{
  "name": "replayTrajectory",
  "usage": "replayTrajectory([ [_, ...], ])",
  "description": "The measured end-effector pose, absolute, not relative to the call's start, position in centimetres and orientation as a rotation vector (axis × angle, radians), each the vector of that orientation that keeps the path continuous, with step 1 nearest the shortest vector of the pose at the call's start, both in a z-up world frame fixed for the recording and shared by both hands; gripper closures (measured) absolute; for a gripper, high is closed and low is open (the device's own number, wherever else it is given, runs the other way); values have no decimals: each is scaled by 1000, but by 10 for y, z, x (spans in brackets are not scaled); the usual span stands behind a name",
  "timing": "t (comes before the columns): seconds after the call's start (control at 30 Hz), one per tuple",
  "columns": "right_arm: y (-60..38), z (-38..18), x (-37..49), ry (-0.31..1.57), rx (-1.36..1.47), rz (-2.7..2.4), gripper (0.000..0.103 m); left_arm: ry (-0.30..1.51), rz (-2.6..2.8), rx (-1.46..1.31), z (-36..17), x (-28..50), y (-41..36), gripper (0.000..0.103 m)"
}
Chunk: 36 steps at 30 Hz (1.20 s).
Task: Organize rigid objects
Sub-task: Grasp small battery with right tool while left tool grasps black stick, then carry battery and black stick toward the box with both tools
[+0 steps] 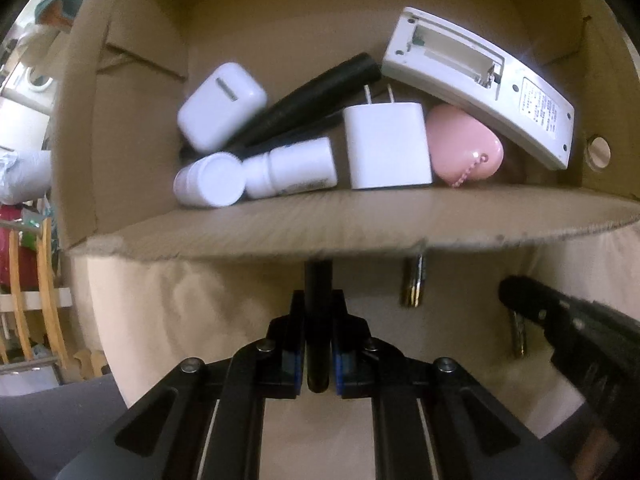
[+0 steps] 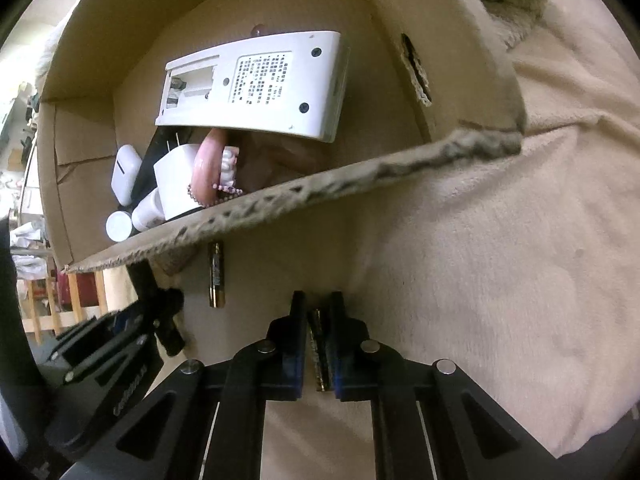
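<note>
We count the things in the cardboard box [image 1: 280,224] from left to right. First come two white bottles [image 1: 210,180] lying on their sides, one showing us its round cap, the other [image 1: 292,172] its length. Above them sits one white earbud case [image 1: 222,106], and behind it one black tapered cylinder [image 1: 308,98] lies slanted. Next stands one white plug adapter [image 1: 386,146] with two prongs pointing up, then one pink rounded case [image 1: 464,150] with a bead chain. Furthest right, one white remote control [image 1: 480,84] leans over the pink case, back side up, its battery bay open and empty. A printed label sits on its back; we see rows of small characters but cannot read them.

Outside the box, on the beige cloth [image 2: 480,260], we count two batteries and one black stick. The left gripper [image 1: 319,344] is clamped on the black stick [image 1: 318,308], which runs up to the box's near wall. One loose battery [image 1: 413,284] lies just beside that wall, between the two grippers. The right gripper [image 2: 319,344] is clamped on the second battery [image 2: 320,352]; writing runs along both batteries, too blurred for us to read.
</note>
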State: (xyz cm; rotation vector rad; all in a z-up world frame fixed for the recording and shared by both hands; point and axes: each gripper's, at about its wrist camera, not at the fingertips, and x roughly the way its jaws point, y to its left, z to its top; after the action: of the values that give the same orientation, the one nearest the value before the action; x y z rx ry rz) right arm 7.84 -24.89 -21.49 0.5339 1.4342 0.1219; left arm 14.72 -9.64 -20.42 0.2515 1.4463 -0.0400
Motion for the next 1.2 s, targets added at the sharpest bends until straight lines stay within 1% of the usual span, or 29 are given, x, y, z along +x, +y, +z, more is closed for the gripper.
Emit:
replayTrajectory([
  [0.17,-273,-219,76,1417,609,127,92,1415,-88,210,-200,130,-85,93],
  [0.33,-303,-220,67,1364,849,194,92,1396,-137,130,-187,115,-59,93],
  [0.47,-322,-218,59,1327,904,192,92,1413,-177,80,-184,117,-35,93],
  [0.63,-324,-213,45,1295,858,166,92,1400,-219,50,-182,106,-14,93],
  [0.77,-312,-186,37,1249,776,179,92,1345,-230,61,-165,98,-5,93],
  [0.9,-308,-155,31,1196,713,193,92,1251,-205,68,-129,96,6,93],
  [1.07,-307,-101,39,1093,630,200,92,1165,-169,29,-89,113,-13,93],
  [1.2,-309,-74,58,1038,595,201,92,1111,-180,6,-65,140,-20,93],
])
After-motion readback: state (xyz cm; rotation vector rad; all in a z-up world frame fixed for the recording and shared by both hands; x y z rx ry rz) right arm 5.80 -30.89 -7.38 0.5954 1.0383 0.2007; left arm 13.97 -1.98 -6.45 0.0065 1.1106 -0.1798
